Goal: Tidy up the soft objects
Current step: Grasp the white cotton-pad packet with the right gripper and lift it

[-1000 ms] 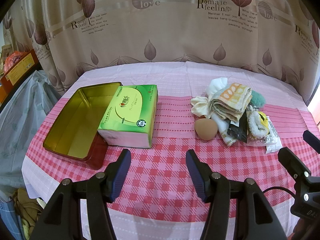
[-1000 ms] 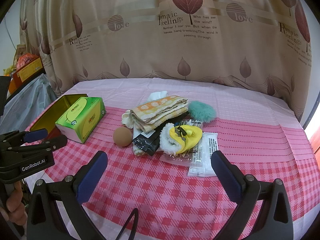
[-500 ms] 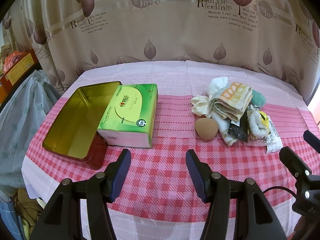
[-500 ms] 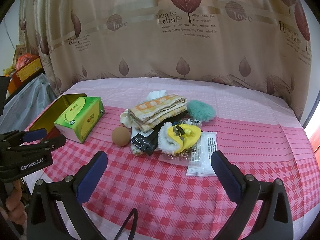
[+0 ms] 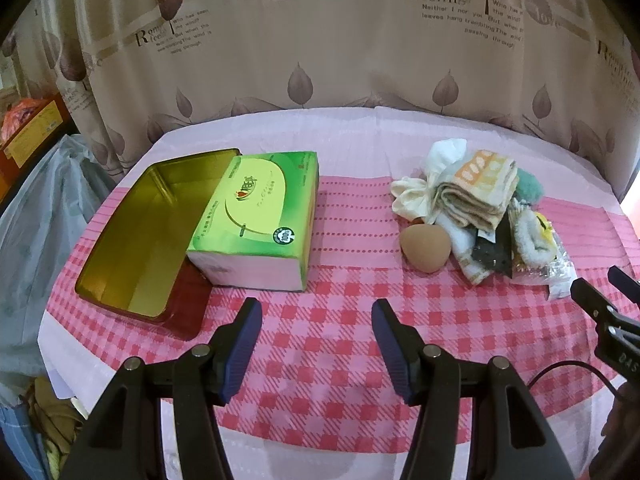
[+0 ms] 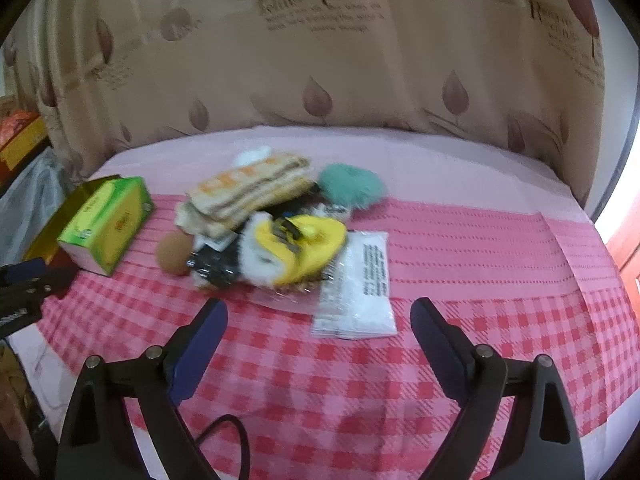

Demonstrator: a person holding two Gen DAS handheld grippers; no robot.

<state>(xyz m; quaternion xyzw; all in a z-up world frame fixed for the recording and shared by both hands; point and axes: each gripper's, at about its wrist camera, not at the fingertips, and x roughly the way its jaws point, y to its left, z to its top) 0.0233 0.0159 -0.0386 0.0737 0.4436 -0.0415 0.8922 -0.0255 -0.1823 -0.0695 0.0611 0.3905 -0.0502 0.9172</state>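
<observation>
A pile of soft things lies on the pink checked tablecloth: a folded orange-striped towel [image 5: 476,188] [image 6: 248,190], a tan sponge egg [image 5: 426,247] [image 6: 174,254], a teal puff [image 6: 350,186], a yellow and white fluffy sock [image 6: 296,252], and a white packet [image 6: 358,292]. An open gold tin [image 5: 132,236] holds one end of a green tissue box [image 5: 256,216]. My left gripper [image 5: 316,316] is open and empty, near the table's front edge. My right gripper [image 6: 318,324] is open and empty, just in front of the packet.
A leaf-print curtain [image 5: 320,40] hangs behind the table. A grey plastic bag [image 5: 36,208] and an orange box [image 5: 28,132] stand off the table's left side. The right gripper's tip [image 5: 596,300] shows at the right in the left wrist view.
My right gripper has moved forward and to the left toward the pile; its view is blurred. The left gripper has barely moved. Both stay open.
</observation>
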